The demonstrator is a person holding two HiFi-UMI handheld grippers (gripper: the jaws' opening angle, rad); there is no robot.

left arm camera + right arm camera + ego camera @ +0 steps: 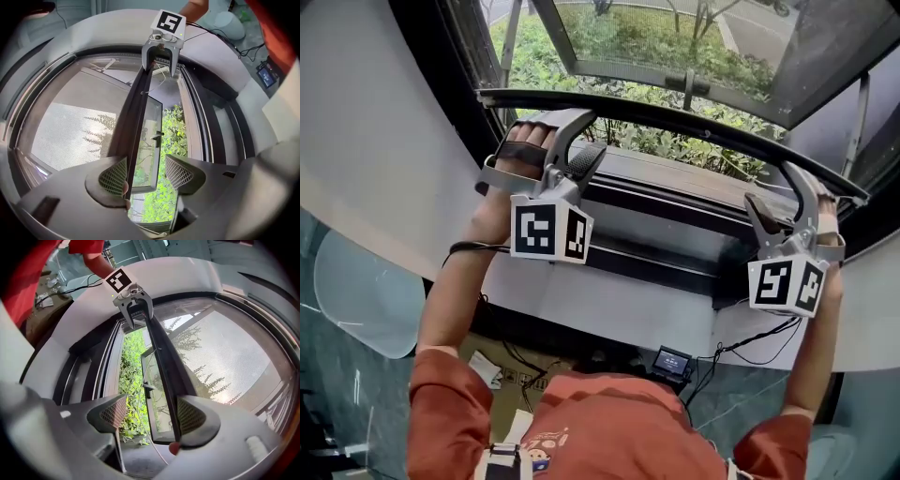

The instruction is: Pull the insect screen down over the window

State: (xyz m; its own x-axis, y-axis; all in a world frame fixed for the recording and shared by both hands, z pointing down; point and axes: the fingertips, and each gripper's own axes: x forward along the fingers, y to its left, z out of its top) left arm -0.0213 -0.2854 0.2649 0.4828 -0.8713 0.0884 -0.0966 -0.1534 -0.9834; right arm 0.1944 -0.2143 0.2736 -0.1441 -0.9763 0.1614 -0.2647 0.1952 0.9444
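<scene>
Insect screen: the mesh is partly drawn over the window opening. Its dark bottom bar runs across the head view from left to right, well above the lower window frame. A gap stays uncovered under the bar, and green shrubs show through it.

Left end of the bar: my left gripper is hooked over it. In the left gripper view the jaws are spread. The bar passes between them and lies against the jaw on the mesh side, with the other jaw clear of it. It is a hook, not a pinch.

Centre: beyond the bar, the glass sash is swung outward, and its handle sits at mid-width.

Right end of the bar: my right gripper is hooked over it the same way. In the right gripper view the jaws are parted, the bar rests against the mesh-side jaw, and there is open space to the other jaw. Each gripper view shows the other gripper straddling the far end of the bar.
</scene>
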